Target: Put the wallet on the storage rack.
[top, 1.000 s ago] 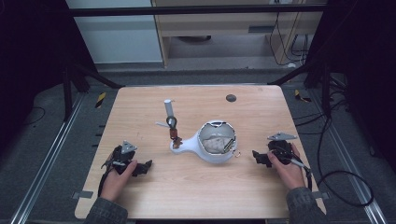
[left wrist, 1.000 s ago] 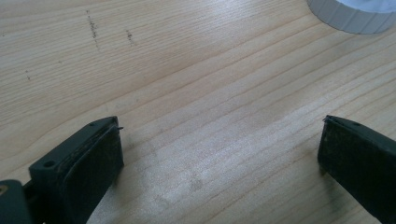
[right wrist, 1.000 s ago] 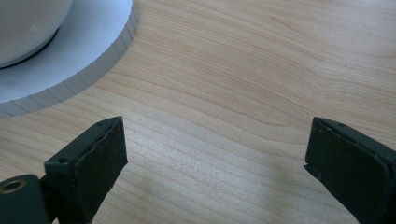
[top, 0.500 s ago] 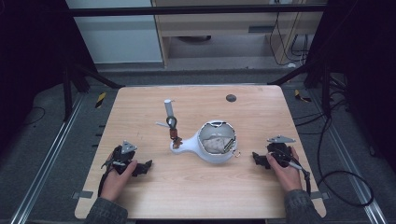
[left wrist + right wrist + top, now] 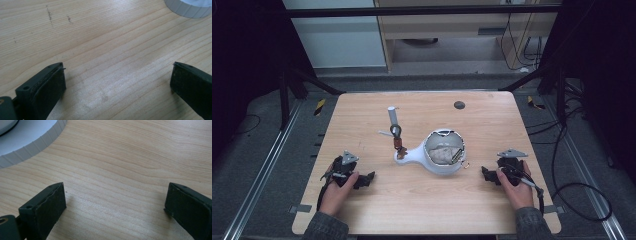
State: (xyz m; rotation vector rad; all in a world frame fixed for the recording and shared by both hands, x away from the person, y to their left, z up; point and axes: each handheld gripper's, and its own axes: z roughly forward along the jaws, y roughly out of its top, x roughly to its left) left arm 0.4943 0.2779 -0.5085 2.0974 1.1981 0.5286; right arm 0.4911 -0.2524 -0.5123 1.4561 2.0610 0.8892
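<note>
A white bowl-shaped device (image 5: pixel 443 152) with a short handle lies in the middle of the wooden table (image 5: pixel 422 210), something pale inside it. Its ribbed white edge (image 5: pixel 186 8) shows at the top of the left gripper view and its ribbed white edge (image 5: pixel 27 150) at the upper left of the right gripper view. My left gripper (image 5: pixel 367 179) rests on the table at the front left, jaws wide open over bare wood. My right gripper (image 5: pixel 486 173) rests at the front right, open, pointing toward the device, nothing between its jaws.
Behind the device stand a grey cylinder (image 5: pixel 392 116) and a small dark ring with a brown piece (image 5: pixel 397 137). A dark round disc (image 5: pixel 459 105) lies near the far edge. A thin wire bit (image 5: pixel 466 164) lies right of the device. Cables trail on the floor at right.
My right gripper has slid slightly toward the front of the table. The left gripper and the device have stayed in place.
</note>
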